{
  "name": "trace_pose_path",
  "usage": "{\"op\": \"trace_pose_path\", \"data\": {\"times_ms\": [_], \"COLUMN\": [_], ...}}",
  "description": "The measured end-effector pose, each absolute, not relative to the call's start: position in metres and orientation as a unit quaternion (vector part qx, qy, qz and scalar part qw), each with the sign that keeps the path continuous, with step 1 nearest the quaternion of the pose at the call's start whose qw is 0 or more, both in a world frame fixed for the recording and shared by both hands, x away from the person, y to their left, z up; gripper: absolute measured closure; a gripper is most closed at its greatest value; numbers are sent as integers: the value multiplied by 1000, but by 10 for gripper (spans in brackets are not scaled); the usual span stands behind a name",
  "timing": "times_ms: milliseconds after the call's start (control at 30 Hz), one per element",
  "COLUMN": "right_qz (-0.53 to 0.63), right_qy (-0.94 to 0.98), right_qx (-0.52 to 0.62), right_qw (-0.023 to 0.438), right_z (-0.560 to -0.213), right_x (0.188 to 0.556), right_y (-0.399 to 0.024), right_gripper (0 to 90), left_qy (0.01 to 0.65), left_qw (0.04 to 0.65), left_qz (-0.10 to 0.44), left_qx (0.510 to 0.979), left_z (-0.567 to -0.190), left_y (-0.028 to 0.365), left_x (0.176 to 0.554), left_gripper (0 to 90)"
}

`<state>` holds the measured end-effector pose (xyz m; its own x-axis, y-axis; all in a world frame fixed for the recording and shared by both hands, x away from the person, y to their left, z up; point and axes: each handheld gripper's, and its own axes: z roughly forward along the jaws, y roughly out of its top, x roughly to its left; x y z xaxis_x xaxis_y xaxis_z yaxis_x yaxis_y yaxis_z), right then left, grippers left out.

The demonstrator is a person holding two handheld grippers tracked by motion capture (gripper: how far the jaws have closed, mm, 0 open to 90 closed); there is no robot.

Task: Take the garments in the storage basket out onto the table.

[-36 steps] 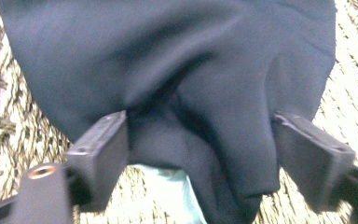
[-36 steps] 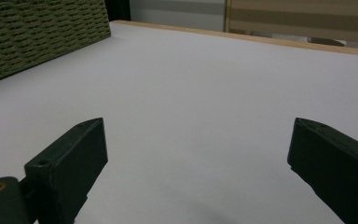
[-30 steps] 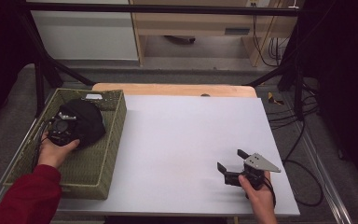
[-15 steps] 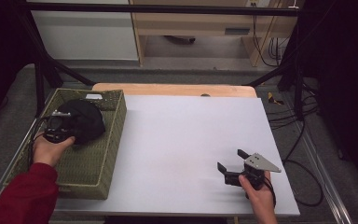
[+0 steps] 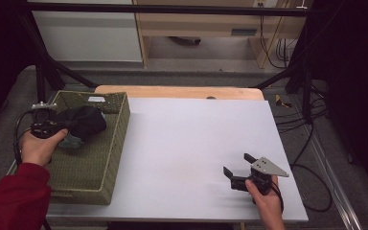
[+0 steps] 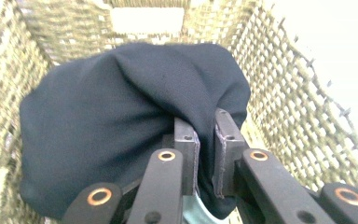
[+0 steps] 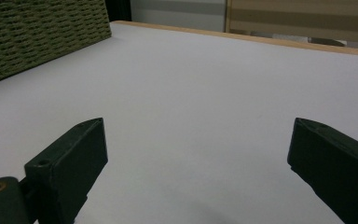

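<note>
A black cloth (image 5: 84, 122) is bunched over the woven green basket (image 5: 96, 163) at the table's left. My left gripper (image 5: 52, 125) is shut on a fold of it. In the left gripper view the jaws have just been closing, and the pads pinch the black cloth (image 6: 121, 116) at the left gripper (image 6: 206, 126). A pale teal cloth (image 6: 193, 212) peeks out beneath it. My right gripper (image 5: 236, 163) rests open on the white tabletop near the front right. In its own view the right gripper (image 7: 198, 140) has nothing between its jaws.
The basket wall (image 6: 284, 107) rises close to the right of the held cloth. The white table (image 5: 191, 139) stretches between the basket and my right hand. A wooden edge (image 5: 182, 91) runs along its far side. Cables (image 5: 297, 120) hang off to the right.
My left gripper has closed on the black cloth and lifted it, so the cloth now hangs bunched higher over the basket. The right gripper has stayed where it was.
</note>
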<state>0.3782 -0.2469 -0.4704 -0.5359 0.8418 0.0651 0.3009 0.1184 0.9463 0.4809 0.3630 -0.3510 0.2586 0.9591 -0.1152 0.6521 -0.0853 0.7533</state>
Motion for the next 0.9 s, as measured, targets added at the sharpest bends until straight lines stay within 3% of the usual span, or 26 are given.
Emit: {"op": "trace_pose_path", "data": {"times_ms": [900], "right_qz": [527], "right_qy": [701], "right_qx": [408], "right_qw": [255], "right_z": [-470], "right_x": [378], "right_y": [-247], "right_gripper": [49], "left_qy": [544], "left_qw": [434], "left_qz": [234], "left_qx": [679], "left_z": [-298], "left_y": [349], "left_x": [478], "left_gripper": [833]}}
